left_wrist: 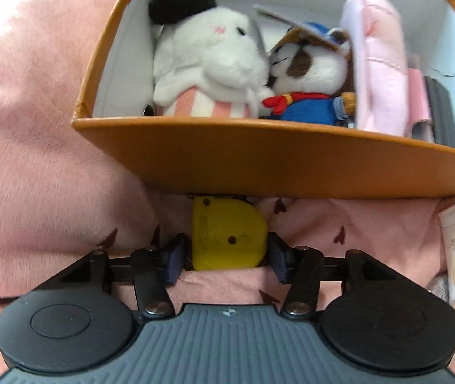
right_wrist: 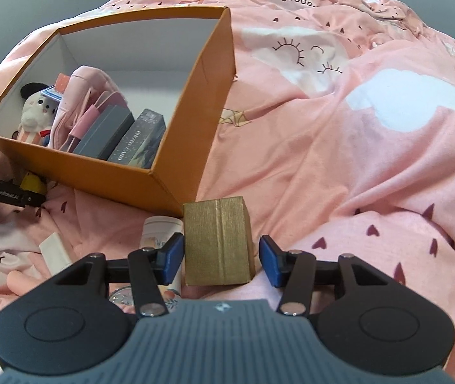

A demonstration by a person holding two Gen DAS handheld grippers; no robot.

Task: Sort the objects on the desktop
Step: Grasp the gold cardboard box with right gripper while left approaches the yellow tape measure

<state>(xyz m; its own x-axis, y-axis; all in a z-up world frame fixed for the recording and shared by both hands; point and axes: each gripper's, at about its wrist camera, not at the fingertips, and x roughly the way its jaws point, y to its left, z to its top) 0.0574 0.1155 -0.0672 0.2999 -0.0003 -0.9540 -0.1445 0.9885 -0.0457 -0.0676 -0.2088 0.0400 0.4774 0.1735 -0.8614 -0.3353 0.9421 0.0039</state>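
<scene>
Here we have two grippers, each set around its own thing on the pink bedding beside the orange box.

Only our left view shows the plush toys in the box up close; only the right shows the grey case. The left gripper stands partly open around a yellow tape measure, pads just beside it. The right gripper also stands partly open, a gap showing beside the ribbed gold box between its jaws.

Gold box between right claw pads
</scene>
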